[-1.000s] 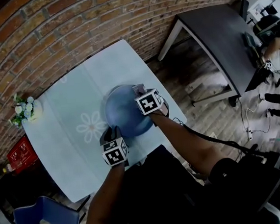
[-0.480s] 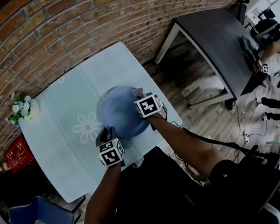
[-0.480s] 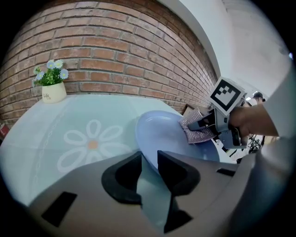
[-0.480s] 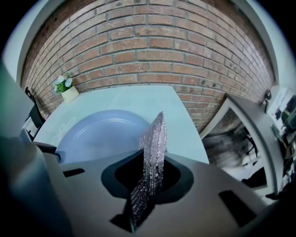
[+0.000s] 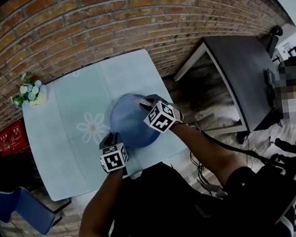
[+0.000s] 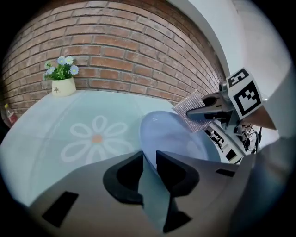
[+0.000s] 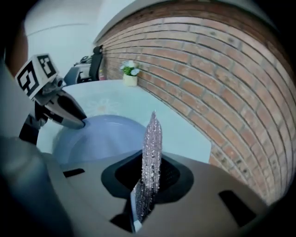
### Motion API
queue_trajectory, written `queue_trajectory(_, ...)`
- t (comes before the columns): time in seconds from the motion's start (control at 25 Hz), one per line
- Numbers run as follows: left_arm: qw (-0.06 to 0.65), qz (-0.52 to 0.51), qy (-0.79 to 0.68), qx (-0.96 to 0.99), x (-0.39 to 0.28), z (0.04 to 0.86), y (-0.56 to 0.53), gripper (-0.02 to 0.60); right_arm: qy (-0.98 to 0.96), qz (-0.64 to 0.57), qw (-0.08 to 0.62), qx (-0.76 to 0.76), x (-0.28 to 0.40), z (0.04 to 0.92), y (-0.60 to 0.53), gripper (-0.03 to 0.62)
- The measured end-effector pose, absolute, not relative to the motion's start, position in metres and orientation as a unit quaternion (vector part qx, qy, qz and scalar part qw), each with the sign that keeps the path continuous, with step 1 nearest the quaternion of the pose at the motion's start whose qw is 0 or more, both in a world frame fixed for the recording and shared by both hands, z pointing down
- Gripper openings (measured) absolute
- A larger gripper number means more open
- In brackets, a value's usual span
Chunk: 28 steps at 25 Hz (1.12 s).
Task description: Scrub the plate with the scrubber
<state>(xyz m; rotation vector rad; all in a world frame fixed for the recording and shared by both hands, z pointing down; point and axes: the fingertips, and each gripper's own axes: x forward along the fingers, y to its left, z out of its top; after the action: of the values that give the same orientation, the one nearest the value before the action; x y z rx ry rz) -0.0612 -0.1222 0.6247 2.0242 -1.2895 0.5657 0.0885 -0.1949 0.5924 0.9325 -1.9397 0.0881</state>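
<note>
A blue plate (image 5: 130,123) lies on the pale table (image 5: 62,144), tilted up at its near rim. My left gripper (image 5: 113,139) holds that near rim. In the left gripper view the rim (image 6: 149,185) fills the gap between the pads, and the jaws have just been closing on it. My right gripper (image 5: 144,104) hovers over the plate's far right part, shut on a silver glittery scrubber (image 7: 151,148) that stands edge-on between its jaws. The left gripper view shows the scrubber (image 6: 190,107) just above the plate (image 6: 175,139); whether they touch is unclear.
A small flower pot (image 5: 29,94) stands at the table's far left corner, against the brick wall (image 5: 77,28). A dark table (image 5: 237,70) stands to the right, a red crate (image 5: 9,138) and a blue chair (image 5: 16,206) to the left.
The right gripper has rolled and lifted a little over the plate, turning the scrubber on edge. The left gripper has stayed at the plate's near rim.
</note>
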Motion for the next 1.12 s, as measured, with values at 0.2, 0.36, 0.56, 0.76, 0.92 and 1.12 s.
queue_trajectory(0.2, 0.34, 0.207, -0.519, 0.756, -0.061, 0.622, -0.119, 0.092, -0.794, -0.144, 0.525, 0.271, 0.065, 0.589, -0.209, 0.063)
queue_trajectory(0.36, 0.339, 0.206, -0.543, 0.74, -0.061, 0.621, -0.118, 0.084, -0.759, -0.311, 0.543, 0.178, 0.047, 0.59, -0.213, 0.063)
queue_trajectory(0.56, 0.334, 0.202, -0.573, 0.72, -0.063, 0.62, -0.119, 0.072, -0.702, -0.442, 0.552, 0.083, 0.04, 0.609, -0.205, 0.063)
queue_trajectory(0.76, 0.341, 0.193, -0.603, 0.695, -0.068, 0.62, -0.117, 0.06, -0.695, -0.441, 0.563, 0.07, 0.04, 0.622, -0.199, 0.063)
queue_trajectory(0.92, 0.325, 0.205, -0.609, 0.694, -0.069, 0.62, -0.117, 0.055, -0.697, -0.412, 0.582, 0.081, 0.044, 0.63, -0.2, 0.061)
queue_trajectory(1.12, 0.302, 0.227, -0.602, 0.703, -0.068, 0.621, -0.116, 0.061, -0.699, -0.368, 0.607, 0.089, 0.055, 0.64, -0.194, 0.061)
